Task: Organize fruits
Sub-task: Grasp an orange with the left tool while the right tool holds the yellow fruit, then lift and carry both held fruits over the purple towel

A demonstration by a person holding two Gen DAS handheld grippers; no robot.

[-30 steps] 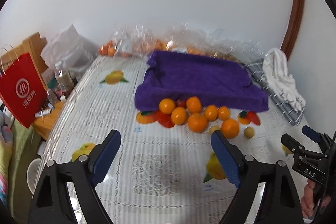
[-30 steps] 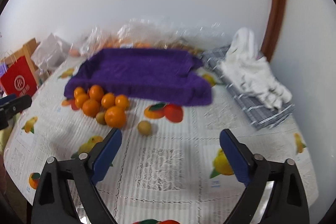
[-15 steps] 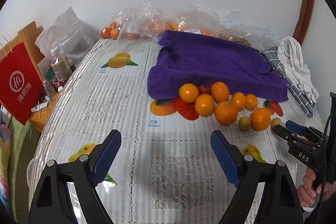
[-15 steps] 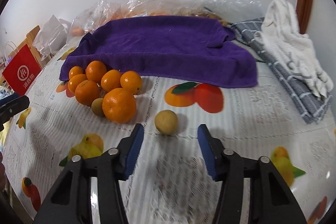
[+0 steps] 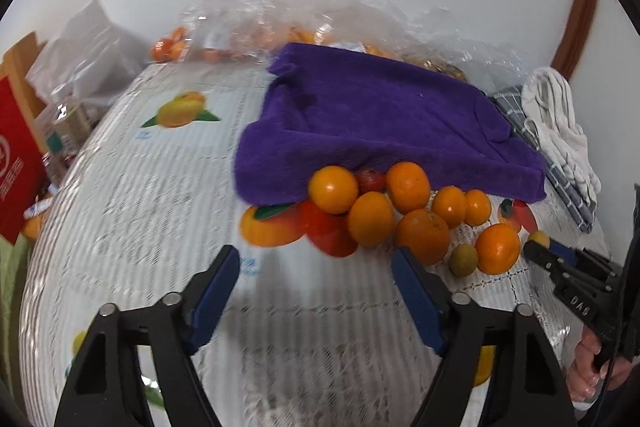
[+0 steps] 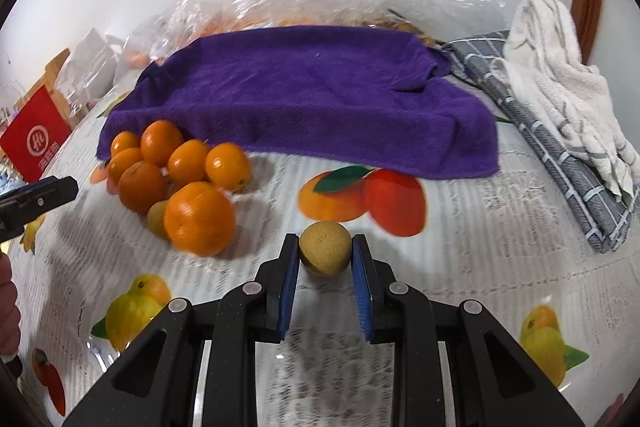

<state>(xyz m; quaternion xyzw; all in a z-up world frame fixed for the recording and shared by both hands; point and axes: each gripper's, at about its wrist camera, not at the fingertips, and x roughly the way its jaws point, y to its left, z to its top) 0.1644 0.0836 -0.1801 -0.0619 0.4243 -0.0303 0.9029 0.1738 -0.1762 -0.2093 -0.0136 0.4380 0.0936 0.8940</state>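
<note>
My right gripper [image 6: 324, 242] is shut on a small round yellow-brown fruit [image 6: 325, 249] that rests on the fruit-printed tablecloth [image 6: 460, 247]. To its left lies a pile of several oranges [image 6: 180, 167] against a purple towel [image 6: 312, 99], with a small greenish fruit [image 6: 158, 217] among them. In the left wrist view my left gripper [image 5: 315, 253] hovers just short of the same oranges [image 5: 372, 215]. Its jaws are closing with only tablecloth between them. The right fingertip [image 5: 400, 259] is close to one orange [image 5: 422, 237]. The right gripper [image 5: 538, 253] shows at the right, holding the small fruit [image 5: 538, 238].
Clear plastic bags [image 5: 280, 27] with more oranges lie behind the towel. A grey checked cloth [image 6: 532, 131] and a white towel [image 6: 560, 83] sit at the right. A red paper bag [image 5: 16, 163] and bottles [image 5: 68, 123] stand off the table's left edge.
My right gripper came down over the small yellow-brown fruit and closed on it. My left gripper moved down and closer to the oranges, and its jaws narrowed.
</note>
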